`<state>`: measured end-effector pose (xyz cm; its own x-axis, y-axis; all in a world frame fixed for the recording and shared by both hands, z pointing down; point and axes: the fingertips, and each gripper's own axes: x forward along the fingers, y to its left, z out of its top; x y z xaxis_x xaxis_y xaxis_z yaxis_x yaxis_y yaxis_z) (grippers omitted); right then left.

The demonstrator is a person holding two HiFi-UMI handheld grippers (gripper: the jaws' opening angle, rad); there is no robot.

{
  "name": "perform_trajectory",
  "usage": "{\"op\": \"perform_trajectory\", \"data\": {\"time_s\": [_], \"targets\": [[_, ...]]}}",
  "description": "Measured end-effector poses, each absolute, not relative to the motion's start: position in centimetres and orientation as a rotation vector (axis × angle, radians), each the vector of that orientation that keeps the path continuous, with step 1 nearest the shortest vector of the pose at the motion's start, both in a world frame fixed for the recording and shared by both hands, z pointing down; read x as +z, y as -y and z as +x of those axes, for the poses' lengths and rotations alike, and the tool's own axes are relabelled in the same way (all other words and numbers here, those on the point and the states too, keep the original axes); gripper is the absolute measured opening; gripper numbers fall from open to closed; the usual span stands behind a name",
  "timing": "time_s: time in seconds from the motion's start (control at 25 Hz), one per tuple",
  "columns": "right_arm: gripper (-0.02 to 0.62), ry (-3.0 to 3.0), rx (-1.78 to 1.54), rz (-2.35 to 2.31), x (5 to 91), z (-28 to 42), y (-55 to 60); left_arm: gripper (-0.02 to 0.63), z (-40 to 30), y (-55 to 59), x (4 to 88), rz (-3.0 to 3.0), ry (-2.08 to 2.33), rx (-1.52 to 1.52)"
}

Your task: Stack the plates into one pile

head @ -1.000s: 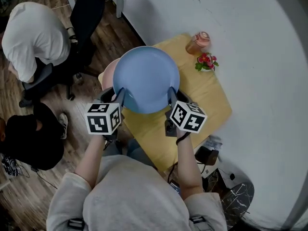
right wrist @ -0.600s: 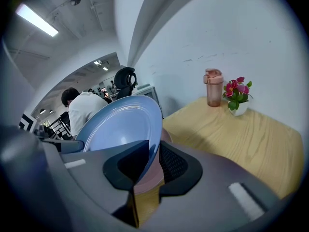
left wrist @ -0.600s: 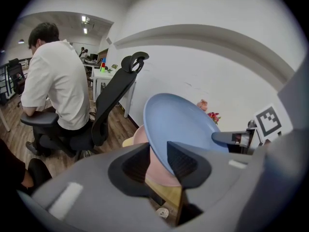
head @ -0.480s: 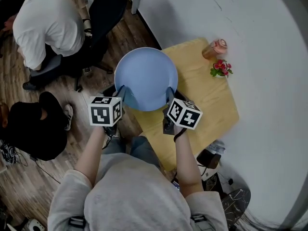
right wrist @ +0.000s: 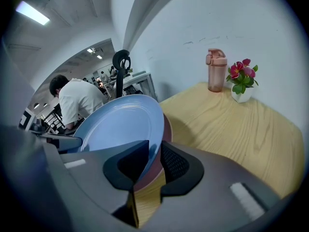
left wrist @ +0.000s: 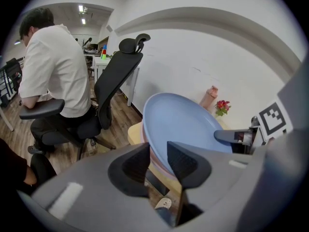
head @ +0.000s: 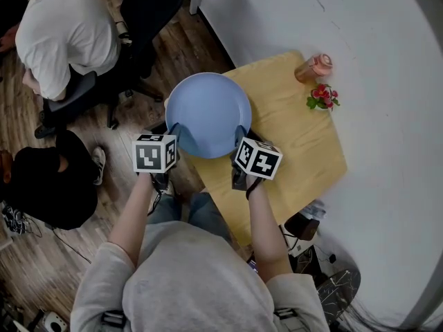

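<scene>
A large blue plate (head: pixel 208 113) hangs tilted just over the left corner of the wooden table (head: pixel 297 137). My left gripper (head: pixel 172 133) is shut on its near left rim and my right gripper (head: pixel 240 135) on its near right rim. In the left gripper view the blue plate (left wrist: pixel 186 124) runs between the jaws of the left gripper (left wrist: pixel 158 161), with a pink plate (left wrist: pixel 147 146) right under it. The right gripper view shows the blue plate (right wrist: pixel 120 124) pinched by the right gripper (right wrist: pixel 154 161), and the pink plate (right wrist: pixel 165 129) peeks out behind. From the head view the pink plate is hidden.
A pink bottle (head: pixel 315 66) and a small pot of flowers (head: pixel 322 97) stand at the table's far corner by the white wall. A person in white (head: pixel 62 26) sits left of a black office chair (head: pixel 149 12). Another person in black (head: pixel 41 185) is lower left.
Both grippers have sunk with the blue plate toward the table. The pink plate that showed at its left edge is now covered by it.
</scene>
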<state>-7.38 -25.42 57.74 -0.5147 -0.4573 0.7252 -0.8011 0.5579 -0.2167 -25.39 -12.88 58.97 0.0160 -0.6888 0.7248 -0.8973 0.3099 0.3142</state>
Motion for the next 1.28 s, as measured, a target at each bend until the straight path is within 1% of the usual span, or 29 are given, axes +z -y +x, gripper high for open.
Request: {"op": "perform_trajectory", "data": {"time_s": [0.6,1.08,1.16,1.24,1.28], "targets": [[0.072,2.129,0.562,0.98,59.2,-8.3,25.5,0.172,-25.7,12.8,61.3,1.413,1.705,0.346],[0.093,2.099,0.413,1.01,59.3,-8.4,26.1,0.172,-25.9,13.8,61.8,1.466,1.713,0.385],[0.102,2.096,0.39,1.008,59.2,-8.5,26.1,0.213,-25.9,14.0,61.7,1.485,1.722,0.399],[0.131,2.092,0.36,1.013,59.2,-8.4,26.2,0.225,-25.7,14.3,61.6,1.509,1.726,0.407],[0.133,2.092,0.351,1.017,59.1,-8.3,26.3,0.231,-25.6,14.4,61.5,1.519,1.725,0.407]]}}
